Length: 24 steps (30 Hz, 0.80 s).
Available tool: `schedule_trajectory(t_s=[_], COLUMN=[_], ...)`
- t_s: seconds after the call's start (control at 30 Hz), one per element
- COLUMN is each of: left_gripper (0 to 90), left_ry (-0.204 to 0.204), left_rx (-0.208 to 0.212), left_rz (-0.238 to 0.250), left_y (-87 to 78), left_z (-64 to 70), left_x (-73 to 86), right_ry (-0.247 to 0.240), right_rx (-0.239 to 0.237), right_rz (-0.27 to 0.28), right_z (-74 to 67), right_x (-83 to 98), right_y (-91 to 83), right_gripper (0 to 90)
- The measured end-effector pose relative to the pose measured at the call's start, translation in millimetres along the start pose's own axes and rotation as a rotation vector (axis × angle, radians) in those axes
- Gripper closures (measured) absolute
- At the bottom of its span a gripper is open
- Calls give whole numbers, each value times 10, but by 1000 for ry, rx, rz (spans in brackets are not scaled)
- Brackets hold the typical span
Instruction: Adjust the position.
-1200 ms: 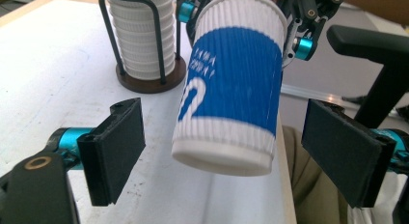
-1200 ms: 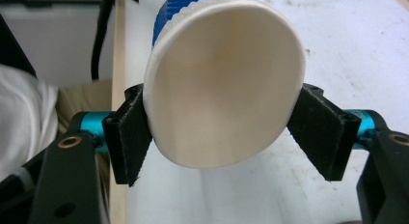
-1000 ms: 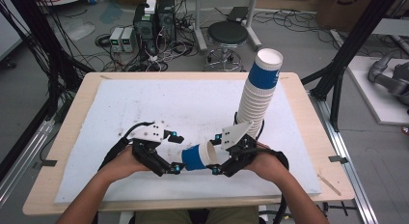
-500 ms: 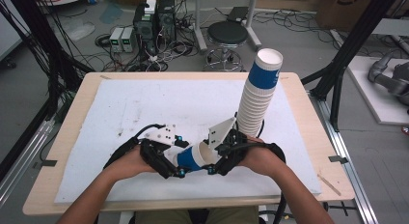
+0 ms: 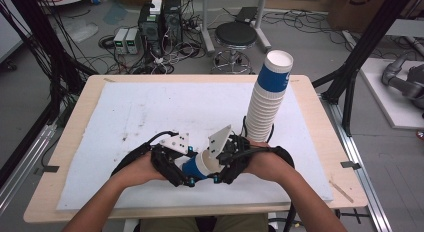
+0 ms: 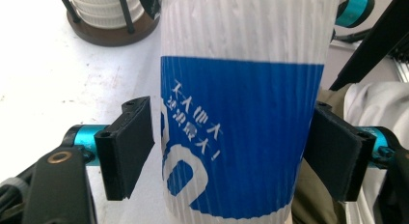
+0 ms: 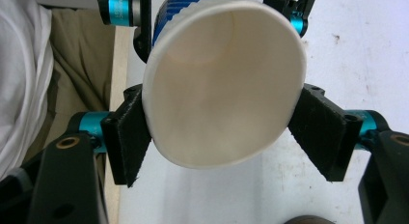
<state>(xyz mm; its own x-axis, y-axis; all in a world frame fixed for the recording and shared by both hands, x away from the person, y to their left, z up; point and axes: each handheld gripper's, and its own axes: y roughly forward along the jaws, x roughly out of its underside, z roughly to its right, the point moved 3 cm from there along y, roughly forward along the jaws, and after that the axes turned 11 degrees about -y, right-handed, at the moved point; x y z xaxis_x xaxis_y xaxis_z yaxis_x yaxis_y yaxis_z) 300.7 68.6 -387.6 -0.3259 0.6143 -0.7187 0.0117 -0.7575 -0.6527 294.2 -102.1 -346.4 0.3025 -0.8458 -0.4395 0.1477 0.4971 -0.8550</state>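
Note:
A blue-and-white ribbed paper cup point(image 5: 199, 167) lies on its side in the air over the table's front, held between both grippers. My left gripper point(image 5: 187, 174) has the blue base end point(image 6: 241, 137) between its jaws, which have just been closing, and the pads point(image 6: 130, 147) now sit against its sides. My right gripper point(image 5: 221, 167) is shut on the white rim end point(image 7: 226, 89). Its pads point(image 7: 128, 137) squeeze the mouth slightly oval. A tall stack of the same cups point(image 5: 267, 102) stands just behind the right hand.
A white mat point(image 5: 150, 107) covers the wooden table. The cup stack sits in a round brown holder with black rods point(image 6: 108, 11). The person's lap and white shirt point(image 7: 24, 89) lie past the table's front edge. A stool and computers stand on the floor behind.
The left gripper's jaws have closed in on the cup's blue end. The right hand has shifted a little to the left with the cup, so the two hands are closer together.

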Motion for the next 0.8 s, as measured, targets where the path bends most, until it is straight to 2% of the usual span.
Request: schedule_trajectory(t_s=[0.03,0.2,0.33,0.47,0.53,0.6,0.63,0.67,0.8], left_gripper=[246,279,278,272,268,268,268,268,268], left_ry=[1,20,26,28,25,26,23,25,5], left_rx=[-1,12,16,24,28,30,31,25,15], left_rz=[-6,-33,-22,23,56,67,80,75,92], left_y=[16,75,94,84,65,62,64,63,70], left_z=[3,11,14,16,19,20,23,16,-16], left_x=[3,17,29,42,45,48,53,61,114], right_ry=[-4,-20,-29,-6,7,16,26,26,40], right_rx=[-2,-13,-20,-17,-2,5,14,14,36], right_rz=[-20,-55,-66,-35,20,37,65,65,116], right_z=[-8,-25,-29,-24,-12,-11,-14,-14,-11], right_x=[-9,-25,-28,-19,-7,-4,1,1,10], right_y=[17,42,43,23,-2,-14,-47,-47,-135], right_gripper=[266,264,251,220,207,207,204,204,204])
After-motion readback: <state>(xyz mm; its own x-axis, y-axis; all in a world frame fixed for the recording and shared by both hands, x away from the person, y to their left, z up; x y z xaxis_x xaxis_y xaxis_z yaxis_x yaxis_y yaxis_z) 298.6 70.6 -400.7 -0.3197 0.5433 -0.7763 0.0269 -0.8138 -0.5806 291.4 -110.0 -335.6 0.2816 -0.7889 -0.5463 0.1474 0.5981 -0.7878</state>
